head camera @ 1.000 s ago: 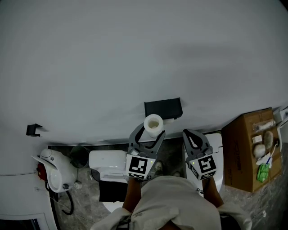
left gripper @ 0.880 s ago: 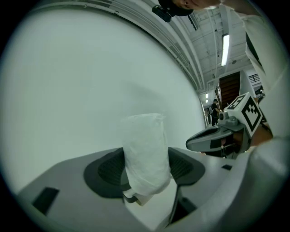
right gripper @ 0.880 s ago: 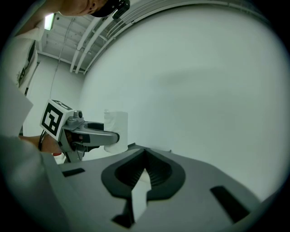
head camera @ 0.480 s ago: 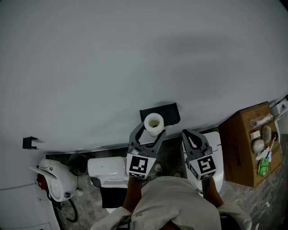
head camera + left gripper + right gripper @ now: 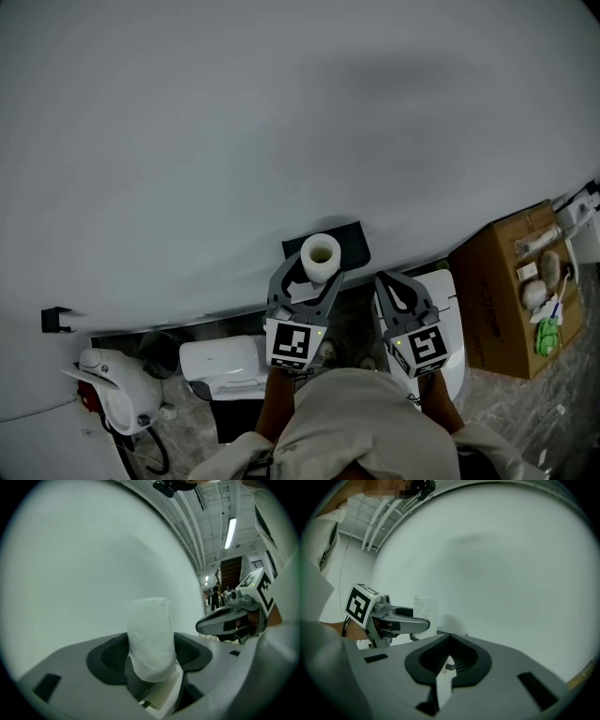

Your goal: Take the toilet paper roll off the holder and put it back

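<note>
Left tongs are clamped on the toilet paper roll. Their jaws are set wide around its sides, with the pads pressing on the paper. The roll stands upright between them, its hollow core facing up toward the head camera. Just beyond the tips of these tongs, a black holder sits on the pale wall. The roll overlaps the holder's left part in the head view; whether they touch cannot be told. Right tongs hang just to the right of the left pair, jaws drawn together with nothing between them, pointing at the same wall. Further right of them stands a cardboard box.
</note>
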### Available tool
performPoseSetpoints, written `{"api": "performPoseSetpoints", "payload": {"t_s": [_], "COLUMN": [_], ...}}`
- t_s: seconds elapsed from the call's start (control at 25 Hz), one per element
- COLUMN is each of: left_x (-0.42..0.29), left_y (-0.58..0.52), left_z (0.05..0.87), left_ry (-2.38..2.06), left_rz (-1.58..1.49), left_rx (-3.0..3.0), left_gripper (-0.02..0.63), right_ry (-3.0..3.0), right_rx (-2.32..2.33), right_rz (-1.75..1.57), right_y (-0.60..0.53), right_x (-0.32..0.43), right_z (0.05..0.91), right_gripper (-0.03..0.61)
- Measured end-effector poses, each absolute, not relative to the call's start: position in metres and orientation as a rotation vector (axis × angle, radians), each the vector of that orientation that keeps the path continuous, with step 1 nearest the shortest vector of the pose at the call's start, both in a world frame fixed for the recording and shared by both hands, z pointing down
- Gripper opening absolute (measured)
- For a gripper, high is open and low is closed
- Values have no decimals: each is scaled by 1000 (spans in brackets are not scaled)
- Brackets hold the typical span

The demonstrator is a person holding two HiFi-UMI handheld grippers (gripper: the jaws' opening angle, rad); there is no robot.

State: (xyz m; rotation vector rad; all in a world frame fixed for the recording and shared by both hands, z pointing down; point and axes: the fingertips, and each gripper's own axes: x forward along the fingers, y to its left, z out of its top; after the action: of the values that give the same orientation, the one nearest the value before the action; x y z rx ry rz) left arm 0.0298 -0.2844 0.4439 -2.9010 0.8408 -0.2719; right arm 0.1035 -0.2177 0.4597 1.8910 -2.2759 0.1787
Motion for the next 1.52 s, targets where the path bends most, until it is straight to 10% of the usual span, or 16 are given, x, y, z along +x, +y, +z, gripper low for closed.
{"api": "performPoseSetpoints", "payload": {"t_s": [1.52], "left_x": [26], "left_y": [-293], "left_z": [450], "left_ry": [905], "left_rz": [-382], "left_rx": [-2835], "left_gripper": [345], "right_ry": [-2246], "right_rx": [1916], "right_rz": [179], "right_y": [-210], "right_x": [100], "right_z": [454], "right_gripper": [-3]}}
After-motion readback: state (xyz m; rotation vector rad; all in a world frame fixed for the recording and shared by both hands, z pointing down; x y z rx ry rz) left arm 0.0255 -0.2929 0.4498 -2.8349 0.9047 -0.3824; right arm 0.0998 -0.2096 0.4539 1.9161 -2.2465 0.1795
